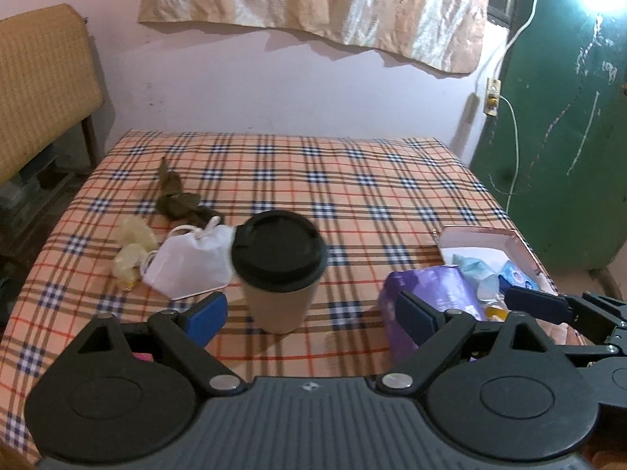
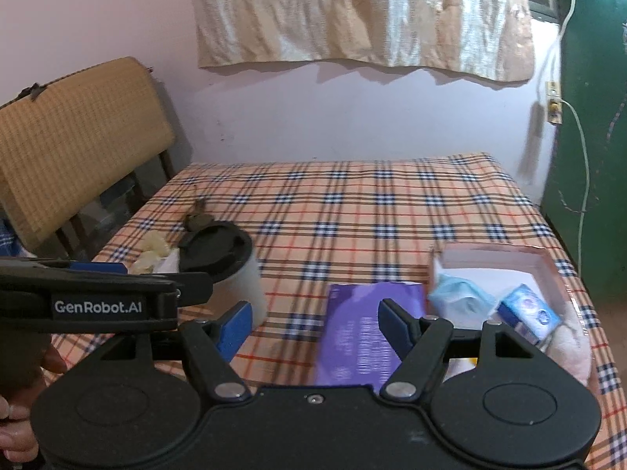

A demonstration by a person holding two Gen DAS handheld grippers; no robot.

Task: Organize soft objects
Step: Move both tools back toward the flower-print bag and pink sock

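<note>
Purple and glossy, the soft plastic packet lies just ahead of the right gripper, its long axis running away from the spread, empty jaws toward the open pink cardboard box, whose near corner it meets. That box, ahead and to the right, already holds a pale blue face mask and a small blue-and-white pack. The right gripper is the nearer one to the packet. The left gripper is also spread and empty, with the black-lidded paper cup straight ahead; a white folded mask lies ahead to its left. The only legible writing is "GenRobot.AI" on the left tool; the packet's print is blurred.
</note>
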